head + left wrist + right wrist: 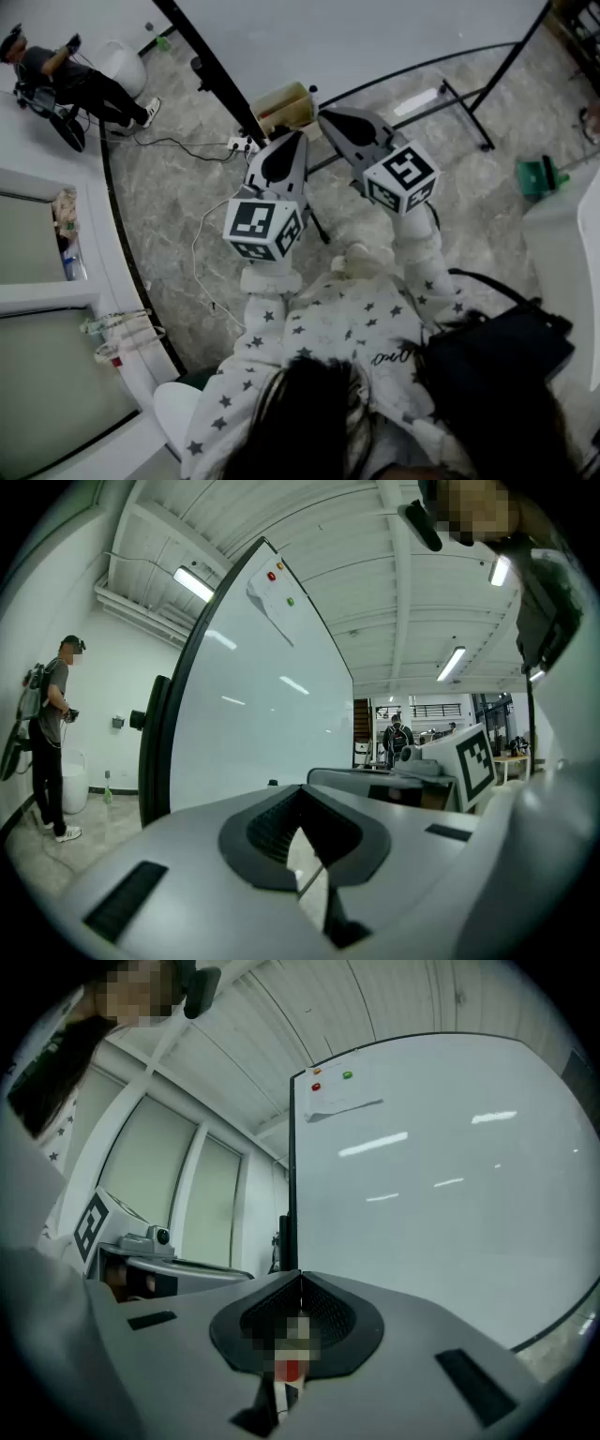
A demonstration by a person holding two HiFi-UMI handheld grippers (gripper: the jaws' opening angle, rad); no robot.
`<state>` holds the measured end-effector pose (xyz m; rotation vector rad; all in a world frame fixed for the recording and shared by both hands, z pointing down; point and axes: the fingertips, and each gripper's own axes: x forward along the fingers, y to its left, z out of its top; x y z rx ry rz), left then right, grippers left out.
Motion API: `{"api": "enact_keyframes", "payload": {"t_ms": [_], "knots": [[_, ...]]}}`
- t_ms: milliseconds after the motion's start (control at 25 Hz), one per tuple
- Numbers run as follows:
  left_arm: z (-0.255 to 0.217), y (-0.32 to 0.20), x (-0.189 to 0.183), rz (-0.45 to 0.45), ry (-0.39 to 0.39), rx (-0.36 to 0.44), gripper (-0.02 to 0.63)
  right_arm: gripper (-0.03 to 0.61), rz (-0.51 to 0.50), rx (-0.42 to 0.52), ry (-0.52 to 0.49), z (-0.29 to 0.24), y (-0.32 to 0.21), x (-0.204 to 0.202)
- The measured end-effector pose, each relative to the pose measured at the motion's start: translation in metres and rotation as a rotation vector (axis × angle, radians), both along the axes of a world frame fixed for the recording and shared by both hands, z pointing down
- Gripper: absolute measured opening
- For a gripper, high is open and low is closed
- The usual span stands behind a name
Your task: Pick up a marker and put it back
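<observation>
No marker shows in any view. A large whiteboard point(375, 37) with a black frame stands in front of me; it also fills the left gripper view point(262, 696) and the right gripper view point(441, 1185). My left gripper point(291, 141) and right gripper point(325, 116) are held side by side, level, pointing at the board and apart from it. The left gripper's point(301, 789) jaws meet at the tips with nothing between them. The right gripper's point(300, 1279) jaws are likewise closed and empty. A sheet of paper point(342, 1101) hangs near the board's top under a red and a green magnet.
A cardboard box point(281, 106) sits on the marble floor by the board's stand point(464, 108). A power strip point(241, 143) with cables lies nearby. A green object point(538, 176) is at the right. A person point(66, 80) is at the far left by the wall.
</observation>
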<state>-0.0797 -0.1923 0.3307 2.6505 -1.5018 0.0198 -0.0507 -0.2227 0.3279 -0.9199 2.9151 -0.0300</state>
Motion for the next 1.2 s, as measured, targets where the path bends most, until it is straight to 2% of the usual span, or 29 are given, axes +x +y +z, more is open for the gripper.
{"api": "enact_keyframes", "payload": {"t_ms": [320, 360, 400, 600, 680, 880, 1040, 1080, 1120, 1200], "knots": [[0.005, 0.007, -0.009, -0.026, 0.014, -0.014, 0.000, 0.010, 0.031, -0.001, 0.062, 0.017, -0.008, -0.006], [0.007, 0.008, -0.010, -0.031, 0.014, -0.017, 0.000, 0.104, 0.025, -0.023, 0.050, 0.020, -0.009, -0.007], [0.008, 0.009, -0.011, -0.036, 0.013, -0.020, 0.000, 0.157, 0.017, -0.046, 0.031, 0.023, -0.009, -0.009], [0.011, 0.016, -0.020, -0.062, 0.007, -0.029, 0.001, 0.160, -0.004, -0.068, 0.039, 0.038, -0.006, -0.024], [0.011, 0.018, -0.021, -0.068, 0.004, -0.030, 0.001, 0.190, -0.012, -0.090, 0.034, 0.044, -0.007, -0.028], [0.011, 0.018, -0.023, -0.083, -0.003, -0.039, 0.000, 0.190, -0.020, -0.123, 0.017, 0.048, -0.010, -0.032], [0.013, 0.017, -0.024, -0.091, -0.004, -0.049, 0.000, 0.188, -0.036, -0.108, 0.067, 0.052, -0.010, -0.036], [0.014, 0.016, -0.024, -0.092, -0.004, -0.052, 0.000, 0.180, -0.038, -0.107, 0.074, 0.053, -0.010, -0.036], [0.015, 0.016, -0.025, -0.092, -0.005, -0.054, 0.000, 0.114, -0.037, -0.103, 0.079, 0.053, -0.010, -0.037], [0.017, 0.015, -0.025, -0.092, -0.007, -0.059, 0.000, 0.093, -0.042, -0.094, 0.090, 0.055, -0.009, -0.040]]}}
